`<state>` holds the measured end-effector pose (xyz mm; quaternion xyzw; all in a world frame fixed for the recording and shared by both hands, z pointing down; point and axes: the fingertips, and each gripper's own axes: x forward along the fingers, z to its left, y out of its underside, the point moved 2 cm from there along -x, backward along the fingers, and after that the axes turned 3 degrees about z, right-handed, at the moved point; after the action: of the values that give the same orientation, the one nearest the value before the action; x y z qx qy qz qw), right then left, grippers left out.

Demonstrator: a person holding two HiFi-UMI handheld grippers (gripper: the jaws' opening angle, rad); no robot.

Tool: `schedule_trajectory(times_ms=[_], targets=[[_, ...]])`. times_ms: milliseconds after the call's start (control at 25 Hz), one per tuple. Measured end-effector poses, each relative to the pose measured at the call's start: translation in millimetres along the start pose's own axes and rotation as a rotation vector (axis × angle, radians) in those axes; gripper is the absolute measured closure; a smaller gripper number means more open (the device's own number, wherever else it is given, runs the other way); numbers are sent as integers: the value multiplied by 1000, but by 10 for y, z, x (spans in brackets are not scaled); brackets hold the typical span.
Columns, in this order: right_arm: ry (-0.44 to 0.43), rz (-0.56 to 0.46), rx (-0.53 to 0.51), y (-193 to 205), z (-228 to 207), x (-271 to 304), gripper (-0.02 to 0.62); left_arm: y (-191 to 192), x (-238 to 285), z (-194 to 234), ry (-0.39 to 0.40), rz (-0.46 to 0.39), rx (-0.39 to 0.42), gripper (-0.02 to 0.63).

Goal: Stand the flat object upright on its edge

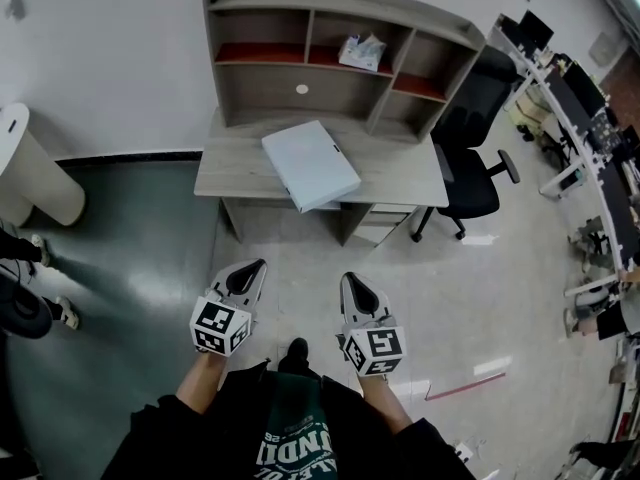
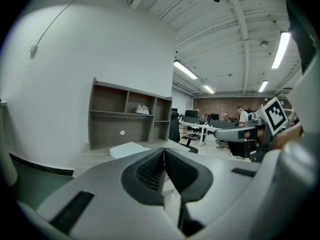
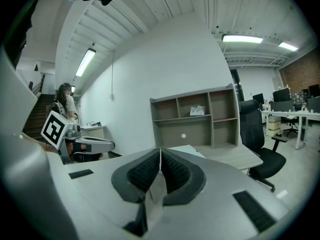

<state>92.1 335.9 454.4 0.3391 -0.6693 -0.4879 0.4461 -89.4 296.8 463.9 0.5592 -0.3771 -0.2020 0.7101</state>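
Observation:
A flat pale blue-white box (image 1: pixel 311 164) lies on its broad face on the grey desk (image 1: pixel 232 171), one corner hanging over the front edge. It also shows as a pale slab (image 2: pixel 127 149) in the left gripper view and behind the jaws (image 3: pixel 192 150) in the right gripper view. My left gripper (image 1: pixel 254 269) and right gripper (image 1: pixel 350 281) are held side by side over the floor, well short of the desk. Both are shut with nothing between the pads.
A shelf hutch (image 1: pixel 330 53) stands at the back of the desk, with a small packet (image 1: pixel 361 51) in one cubby. A black office chair (image 1: pixel 475 163) stands to the desk's right. A white cylinder (image 1: pixel 35 173) is at far left. More desks (image 1: pixel 590 118) line the right side.

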Motion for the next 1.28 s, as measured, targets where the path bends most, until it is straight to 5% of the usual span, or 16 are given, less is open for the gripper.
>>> schedule_trajectory(times_ms=[720,1280], targets=[[-29,3,2,-196,-599,479,558,-268,737,152,-21,2,-16,591],[-68,-8,-29,-671,-1055,1841,558,-646,1754,1077,-39,-15,-29,592]])
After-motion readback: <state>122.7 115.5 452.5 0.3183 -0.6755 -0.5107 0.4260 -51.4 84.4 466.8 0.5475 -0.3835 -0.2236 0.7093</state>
